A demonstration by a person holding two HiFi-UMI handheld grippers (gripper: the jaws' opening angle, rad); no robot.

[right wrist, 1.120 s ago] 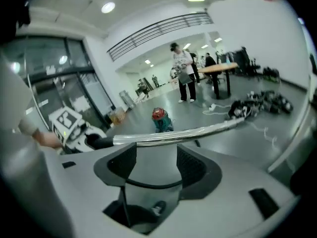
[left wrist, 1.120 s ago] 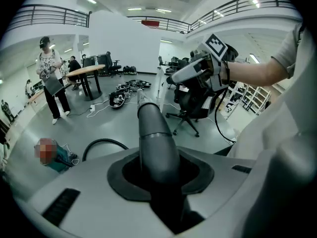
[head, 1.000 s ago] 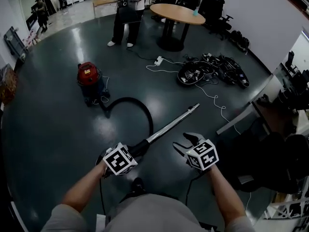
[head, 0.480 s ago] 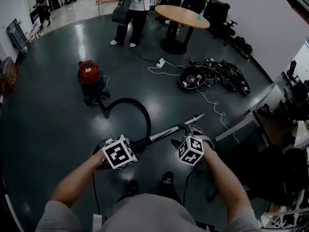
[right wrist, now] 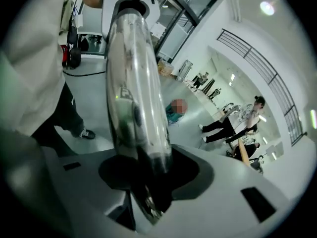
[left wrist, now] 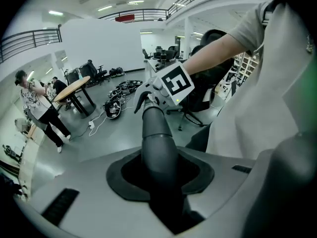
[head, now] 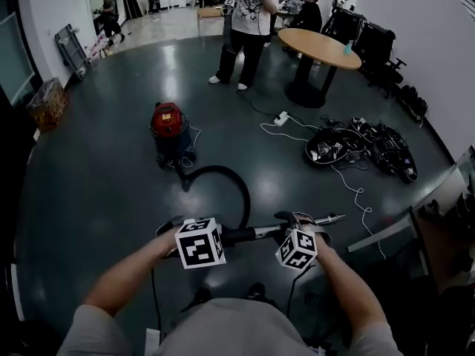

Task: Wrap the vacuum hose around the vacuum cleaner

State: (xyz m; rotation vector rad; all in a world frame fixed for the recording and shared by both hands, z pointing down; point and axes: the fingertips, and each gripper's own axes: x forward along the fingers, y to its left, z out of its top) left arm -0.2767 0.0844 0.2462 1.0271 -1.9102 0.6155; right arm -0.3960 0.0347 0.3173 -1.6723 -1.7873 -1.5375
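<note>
Claws grip in two places: the left claw (left wrist: 161, 177) is clenched on the black hose cuff (left wrist: 157, 133), and the right claw (right wrist: 143, 180), whose jaws have just been closing, grasps the chrome tube (right wrist: 133, 83) that fills its notch. Only the head view shows the rest. Beyond the left claw the black hose (head: 215, 167) loops away over the floor (head: 96, 169) to the red-topped vacuum cleaner (head: 169, 128), which stands well ahead of both claws, and the tube's free end sticks out past the right claw. The left gripper view alone shows the right claw from the front, farther along the cuff — the right gripper view instead looks along the tube, with a standing person (right wrist: 233, 120) off to its side.
</note>
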